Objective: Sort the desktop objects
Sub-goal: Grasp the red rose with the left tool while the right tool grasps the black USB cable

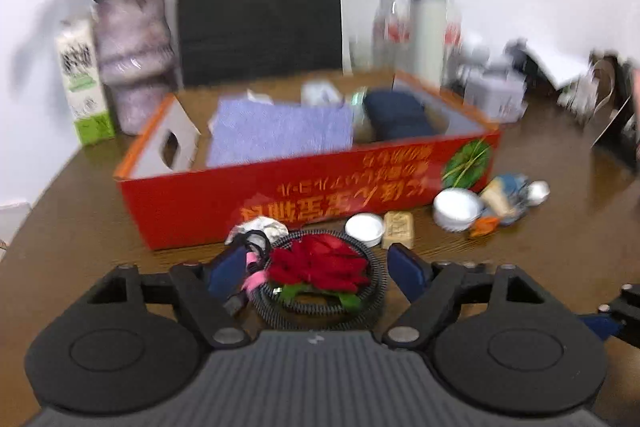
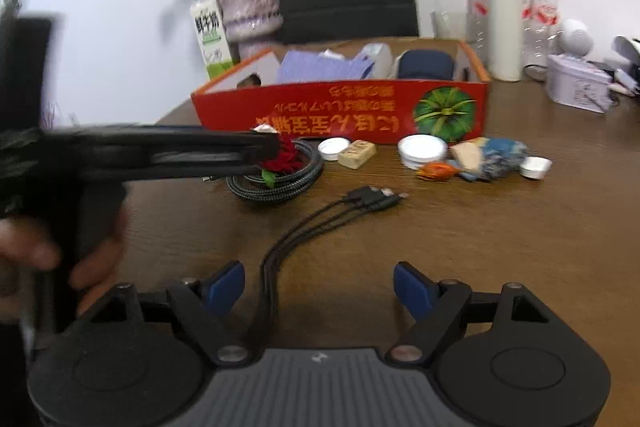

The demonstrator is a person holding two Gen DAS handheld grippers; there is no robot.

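A red cardboard box (image 1: 224,203) (image 2: 304,111) stands on the brown table, holding a purple cloth (image 1: 280,131) and a dark blue case (image 1: 398,115). In front of it a coiled braided cable (image 1: 372,291) (image 2: 280,187) lies with a red artificial flower (image 1: 320,265) (image 2: 282,155) on it. My left gripper (image 1: 320,269) is open, its blue pads on either side of the flower and coil. My right gripper (image 2: 319,285) is open and empty, low over a black multi-plug cable (image 2: 328,215).
White lids (image 1: 364,229) (image 2: 422,149), a tan block (image 1: 398,229) (image 2: 358,153), a blue wrapper (image 2: 500,155) and an orange item (image 2: 436,171) lie before the box. A vase of flowers (image 1: 132,59), a milk carton (image 1: 82,83), bottles (image 2: 506,23) and a black bag (image 1: 260,3) stand behind.
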